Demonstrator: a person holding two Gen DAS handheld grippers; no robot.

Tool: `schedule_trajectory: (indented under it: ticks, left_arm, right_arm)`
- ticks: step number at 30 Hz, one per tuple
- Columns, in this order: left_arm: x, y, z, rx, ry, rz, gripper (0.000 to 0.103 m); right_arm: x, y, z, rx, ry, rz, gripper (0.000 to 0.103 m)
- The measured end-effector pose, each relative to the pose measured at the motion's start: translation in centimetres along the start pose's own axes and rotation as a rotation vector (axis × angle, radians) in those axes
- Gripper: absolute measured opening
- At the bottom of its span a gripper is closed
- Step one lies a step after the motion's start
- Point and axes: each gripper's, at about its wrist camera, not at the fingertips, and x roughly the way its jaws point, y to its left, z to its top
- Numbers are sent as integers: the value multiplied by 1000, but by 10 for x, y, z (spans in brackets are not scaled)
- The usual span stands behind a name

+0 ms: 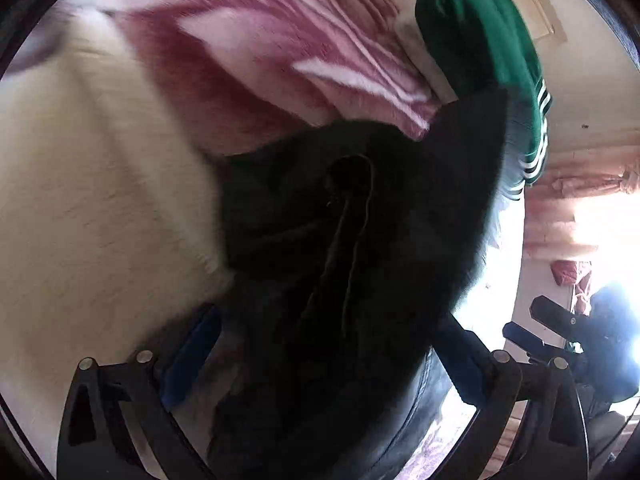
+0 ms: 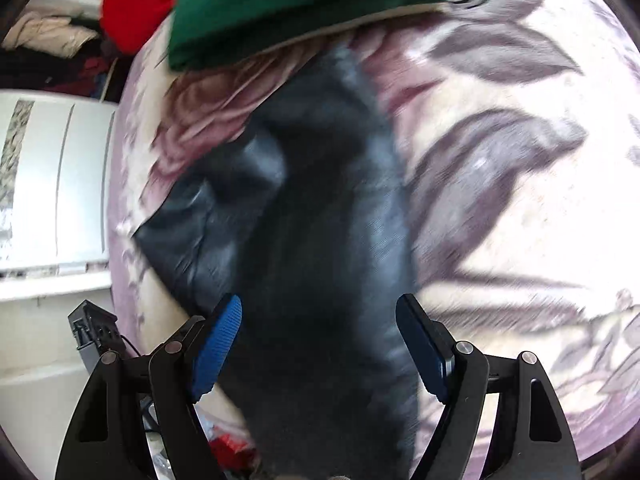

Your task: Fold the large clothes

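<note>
Black garment [image 2: 320, 208] on floral bedspread [image 2: 500, 200]

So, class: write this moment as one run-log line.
stage: folding | item: black garment on floral blanket | right claw: open, astride it | left claw: unclear | nearby: green garment

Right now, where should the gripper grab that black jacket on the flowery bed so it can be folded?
Probably the black jacket's lower-left corner, coming from the left, bed-edge side. In the right wrist view that corner lies fairly flat and sticks out over the flowery blanket, so one finger could slide under it. The middle is bunched and thick. The right gripper is open wide over it, so it would need to shift left.
</note>
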Motion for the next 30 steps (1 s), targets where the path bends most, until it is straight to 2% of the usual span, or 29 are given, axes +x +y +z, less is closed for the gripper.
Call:
schedule_trajectory:
  ticks: [2,3,4,6,8,10,14,16,17,18,20,23,25,28,29,30]
  left_arm:
    - [9,3,6,-27,-19,-30,93]
    - [8,7,7,-57,-47,-61,85]
    - [6,11,6,-71,-64,-76,80]
    - [0,17,2,-88,-110,-99,58]
    - [-6,24,-7,-109,-137,-155,49]
    - [-11,27,-9,-116,-142,-190,48]
    - [-12,35,-6,-119,-104,-232,51]
    - [-20,40,-3,-119,-85,-258,54]
    - [-25,43,-4,-123,-83,-261,58]
    - [-35,50,-4,-134,-79,-264,59]
    - [-38,64,-5,-179,-64,-307,61]
    - [-40,69,-8,-212,-53,-340,67]
    - [-35,68,-7,-219,-37,-319,69]
    - [-29,72,-1,-280,-26,-338,69]
    - [-30,72,-2,-286,-18,-341,69]
    - [-33,70,-5,-279,-20,-346,69]
  right_arm:
    - [6,-13,12,14,0,-14,81]
    - [10,-19,17,19,5,-8,81]
    - [14,-25,21,25,13,8,81]
    - [27,-36,30,33,39,65,81]
    - [44,-45,40,19,54,129,83]
    - [65,-51,54,-7,69,220,92]
    - [119,-57,76,50,188,420,94]
    - [133,-53,83,92,193,482,95]
    - [132,-47,86,80,174,517,86]
    - [133,-41,86,76,179,538,51]
    - [129,-33,85,83,174,543,36]
    - [116,-28,80,76,145,566,32]
    - [110,-34,79,72,138,577,32]
    - [111,-46,81,81,157,579,32]
    - [114,-51,83,97,170,581,33]
    - [119,-57,87,108,193,574,39]
